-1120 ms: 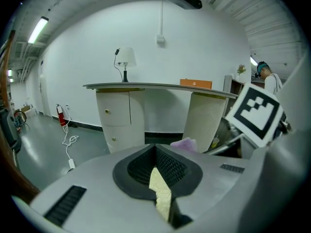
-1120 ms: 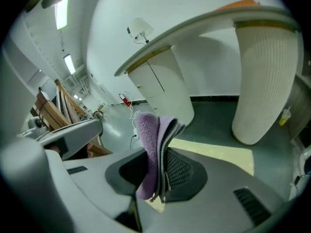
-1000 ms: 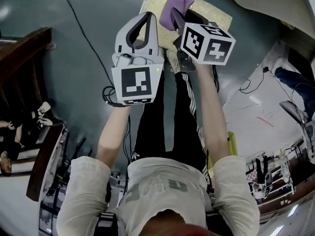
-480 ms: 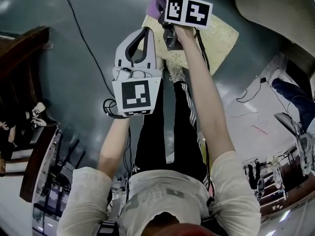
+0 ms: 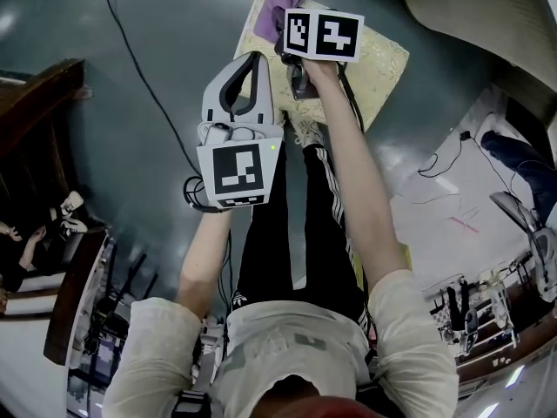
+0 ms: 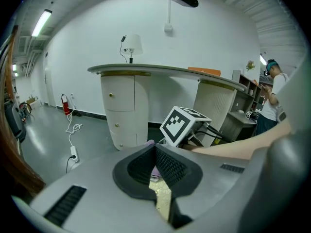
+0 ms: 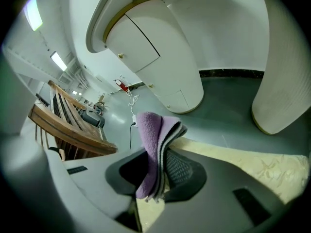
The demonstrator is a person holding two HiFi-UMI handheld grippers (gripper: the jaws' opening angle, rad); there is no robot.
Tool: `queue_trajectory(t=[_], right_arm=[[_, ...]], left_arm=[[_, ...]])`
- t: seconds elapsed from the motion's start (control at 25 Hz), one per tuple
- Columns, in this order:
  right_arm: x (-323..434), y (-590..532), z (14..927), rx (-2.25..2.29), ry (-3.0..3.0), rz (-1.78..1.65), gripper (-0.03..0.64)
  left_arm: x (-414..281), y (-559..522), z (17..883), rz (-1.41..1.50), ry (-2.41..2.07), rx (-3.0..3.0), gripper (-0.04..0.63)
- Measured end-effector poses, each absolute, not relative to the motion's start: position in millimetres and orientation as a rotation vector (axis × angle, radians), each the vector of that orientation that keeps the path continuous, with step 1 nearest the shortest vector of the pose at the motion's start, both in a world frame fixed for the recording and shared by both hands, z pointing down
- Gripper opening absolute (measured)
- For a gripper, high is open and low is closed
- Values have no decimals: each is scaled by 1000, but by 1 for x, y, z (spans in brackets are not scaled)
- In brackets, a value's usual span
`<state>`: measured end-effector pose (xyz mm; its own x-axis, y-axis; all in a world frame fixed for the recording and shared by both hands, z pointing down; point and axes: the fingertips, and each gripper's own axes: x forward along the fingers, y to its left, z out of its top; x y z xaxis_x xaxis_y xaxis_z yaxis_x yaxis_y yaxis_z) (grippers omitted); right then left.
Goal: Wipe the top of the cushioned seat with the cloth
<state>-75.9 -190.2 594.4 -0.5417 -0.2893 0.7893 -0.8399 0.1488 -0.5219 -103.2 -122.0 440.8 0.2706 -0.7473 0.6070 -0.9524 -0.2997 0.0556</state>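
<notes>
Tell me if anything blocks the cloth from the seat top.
Nothing visible does. The right tongs clamp the folded purple cloth over the far edge of the pale yellow cushioned seat; its visible top is bare. The left tongs, shut, hover by its near edge.

Blk cable [image 5: 146, 77] over grey floor [image 5: 174, 24] at left, wooden railing [image 5: 35, 94] further left, lamp [image 6: 131, 44] on far curved wht surface [image 6: 165, 71].

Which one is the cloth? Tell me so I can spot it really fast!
Find the pale yellow cushioned seat on the grey floor. Over its far corner, the right gripper is shut on the cloth. It is soft, folded and sticks up out of the jaws, and it is the only purple thing there.
</notes>
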Motion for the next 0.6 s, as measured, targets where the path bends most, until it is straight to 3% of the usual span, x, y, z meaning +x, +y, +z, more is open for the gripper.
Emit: queue_trajectory(t=[0.6], right_arm=[[92, -138, 595, 1228, -1757, 1304, 91]], left_arm=[[-30, -126, 428, 667, -1438, 2216, 6]])
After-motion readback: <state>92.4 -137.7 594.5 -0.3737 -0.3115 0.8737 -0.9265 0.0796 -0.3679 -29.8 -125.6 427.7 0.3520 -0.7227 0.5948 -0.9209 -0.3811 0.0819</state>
